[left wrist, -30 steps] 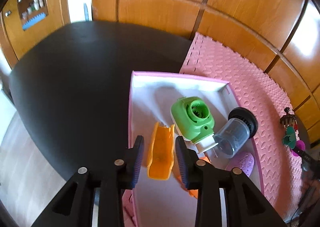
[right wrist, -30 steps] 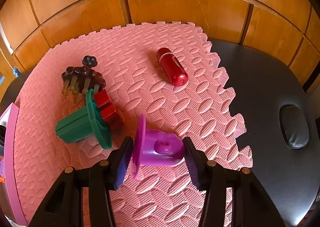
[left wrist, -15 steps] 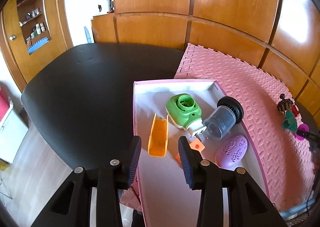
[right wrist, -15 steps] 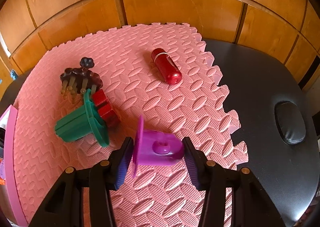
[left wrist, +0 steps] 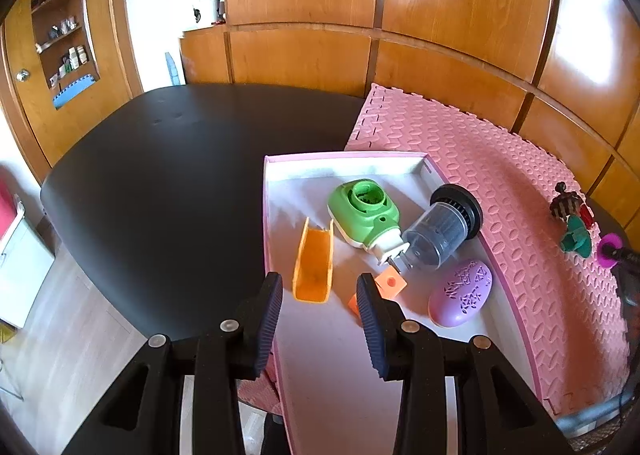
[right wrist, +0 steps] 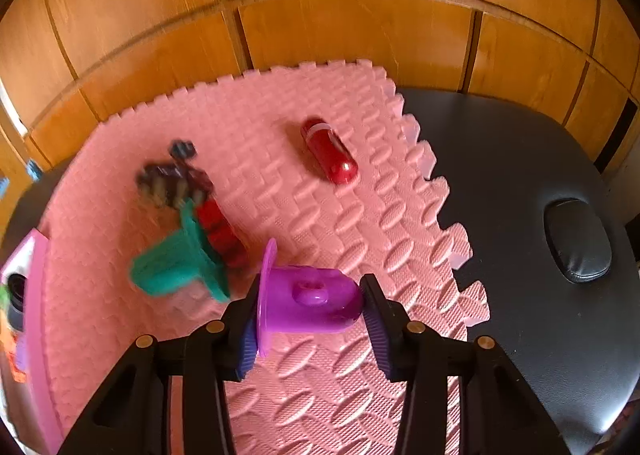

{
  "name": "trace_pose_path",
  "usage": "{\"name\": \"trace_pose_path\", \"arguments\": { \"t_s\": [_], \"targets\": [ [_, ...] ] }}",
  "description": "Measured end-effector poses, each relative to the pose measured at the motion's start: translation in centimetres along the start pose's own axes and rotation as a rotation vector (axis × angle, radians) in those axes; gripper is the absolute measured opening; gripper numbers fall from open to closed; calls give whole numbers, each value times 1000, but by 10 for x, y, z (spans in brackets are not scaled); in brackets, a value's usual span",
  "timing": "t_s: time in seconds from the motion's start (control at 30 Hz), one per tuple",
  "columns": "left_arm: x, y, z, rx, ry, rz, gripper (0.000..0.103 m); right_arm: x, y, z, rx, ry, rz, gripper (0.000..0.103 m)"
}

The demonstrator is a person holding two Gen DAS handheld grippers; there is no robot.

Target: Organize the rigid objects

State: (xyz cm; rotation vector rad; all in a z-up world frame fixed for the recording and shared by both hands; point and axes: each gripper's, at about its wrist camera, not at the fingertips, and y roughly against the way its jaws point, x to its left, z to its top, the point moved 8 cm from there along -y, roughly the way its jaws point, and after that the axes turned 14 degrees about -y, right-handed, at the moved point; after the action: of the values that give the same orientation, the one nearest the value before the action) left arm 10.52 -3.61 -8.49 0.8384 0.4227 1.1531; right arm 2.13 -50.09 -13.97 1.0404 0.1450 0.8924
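Left wrist view: our left gripper (left wrist: 319, 309) hangs above the near part of the pink tray (left wrist: 516, 307), its fingers apart with nothing between them. In the tray lie an orange trough (left wrist: 314, 265), a green plug-in device (left wrist: 364, 211), a clear cup with a black lid (left wrist: 444, 229), a lilac oval (left wrist: 460, 293) and two small orange blocks (left wrist: 390, 283). The device's prongs touch the cup; the trough lies just left of the device. The tray rests partly on the pink mat (left wrist: 480, 159) and partly on the black table (left wrist: 160, 175).

Right wrist view: our right gripper (right wrist: 308, 307) is clamped on the purple piece (right wrist: 308, 297), one finger against its flange, the other against its rounded end; we cannot tell whether the piece clears the mat (right wrist: 320, 215). On the mat, just left of it, lie a green flanged piece (right wrist: 176, 265), a red block (right wrist: 218, 231) touching it, and a dark comb-like clip (right wrist: 172, 179), all blurred. A red capsule (right wrist: 328, 155) lies well apart, near the mat's far right edge. The tray's corner (right wrist: 34, 255) shows at far left.
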Motion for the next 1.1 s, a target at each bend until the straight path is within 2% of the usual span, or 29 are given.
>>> {"name": "trace_pose_path", "arguments": {
  "t_s": [0.1,0.2,0.33,0.43,0.57,0.67,0.77,0.83,0.97,1.0,1.1],
  "targets": [
    [5,0,1,-2,12,7,39,13,22,4,-23,-18,75,45],
    [14,0,1,-2,34,16,39,43,40,-2,-26,39,153,45],
    [34,2,2,-11,76,43,39,115,63,-32,9,189,300,45],
    [56,6,2,-20,123,72,39,182,79,-73,58,346,426,45],
    [82,10,0,-31,175,104,39,263,97,-144,155,557,574,45],
    [95,12,-4,-31,201,116,39,307,100,-202,253,701,643,46],
    [104,11,-11,-25,219,119,39,332,97,-250,322,815,659,46],
    [106,9,-15,-16,227,116,39,343,84,-263,336,845,631,46],
    [106,3,-20,-3,236,101,39,358,51,-259,294,856,538,46],
    [104,2,-21,-1,236,95,39,360,47,-254,281,844,540,46],
    [100,0,-23,4,229,83,39,373,33,-242,206,821,477,46]
  ]
}}
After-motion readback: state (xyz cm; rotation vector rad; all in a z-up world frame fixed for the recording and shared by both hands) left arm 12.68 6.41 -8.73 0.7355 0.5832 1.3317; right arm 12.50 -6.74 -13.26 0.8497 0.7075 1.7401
